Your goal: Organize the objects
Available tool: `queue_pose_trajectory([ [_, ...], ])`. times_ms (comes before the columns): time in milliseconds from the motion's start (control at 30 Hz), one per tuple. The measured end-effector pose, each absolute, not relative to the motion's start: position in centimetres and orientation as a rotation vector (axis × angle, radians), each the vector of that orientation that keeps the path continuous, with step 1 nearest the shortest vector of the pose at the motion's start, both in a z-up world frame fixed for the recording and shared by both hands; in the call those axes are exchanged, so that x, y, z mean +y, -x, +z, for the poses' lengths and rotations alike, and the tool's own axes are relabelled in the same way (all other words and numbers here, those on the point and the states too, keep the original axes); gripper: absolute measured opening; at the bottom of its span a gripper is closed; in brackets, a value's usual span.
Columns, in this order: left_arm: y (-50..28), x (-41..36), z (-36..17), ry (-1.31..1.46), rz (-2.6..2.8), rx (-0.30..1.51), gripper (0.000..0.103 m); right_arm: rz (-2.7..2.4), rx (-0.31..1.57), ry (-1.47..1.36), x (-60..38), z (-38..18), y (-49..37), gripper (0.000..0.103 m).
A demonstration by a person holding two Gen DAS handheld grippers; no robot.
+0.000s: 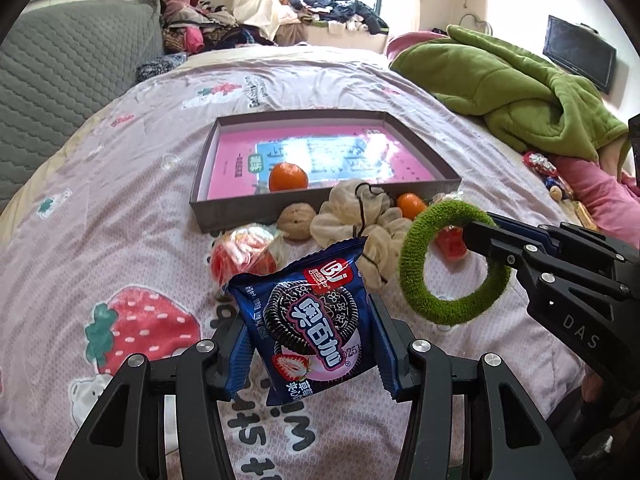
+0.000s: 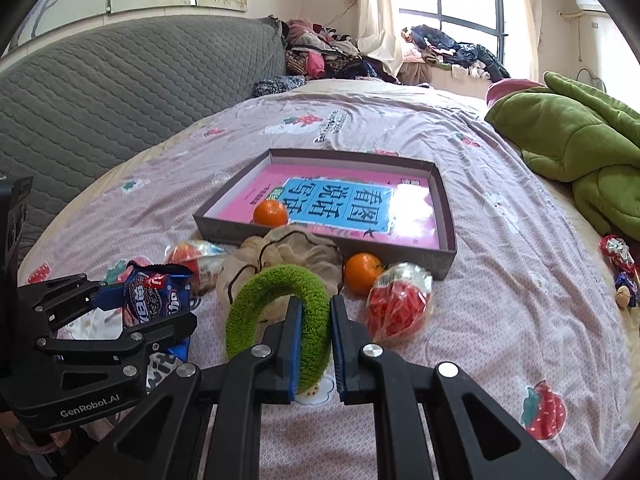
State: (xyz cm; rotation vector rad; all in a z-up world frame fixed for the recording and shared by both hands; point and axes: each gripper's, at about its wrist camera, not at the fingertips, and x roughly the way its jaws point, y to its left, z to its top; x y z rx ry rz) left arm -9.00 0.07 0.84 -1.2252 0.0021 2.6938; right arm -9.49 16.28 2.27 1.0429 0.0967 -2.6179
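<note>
My left gripper is shut on a blue cookie packet, held up above the strawberry-print bedsheet. My right gripper is shut on a green fuzzy ring, which hangs from its pads. In the left wrist view the green ring hangs just right of the packet. A shallow grey box lies further back, with a pink book and an orange inside. In front of the box lie a walnut, a beige scrunchie, a second orange and red snack packets.
A green blanket is heaped at the right side of the bed, with wrapped candies beside it. A grey quilted headboard runs along the left. Piled clothes lie under the window.
</note>
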Motion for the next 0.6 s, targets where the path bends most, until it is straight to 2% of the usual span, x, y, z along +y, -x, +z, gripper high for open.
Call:
queue_pose_trajectory([
  [600, 12.2, 0.5, 3.5, 1.141, 2.737, 0.023, 0.053, -2.659, 0.080, -0.985, 17.0, 4.4, 12.4, 0.013],
])
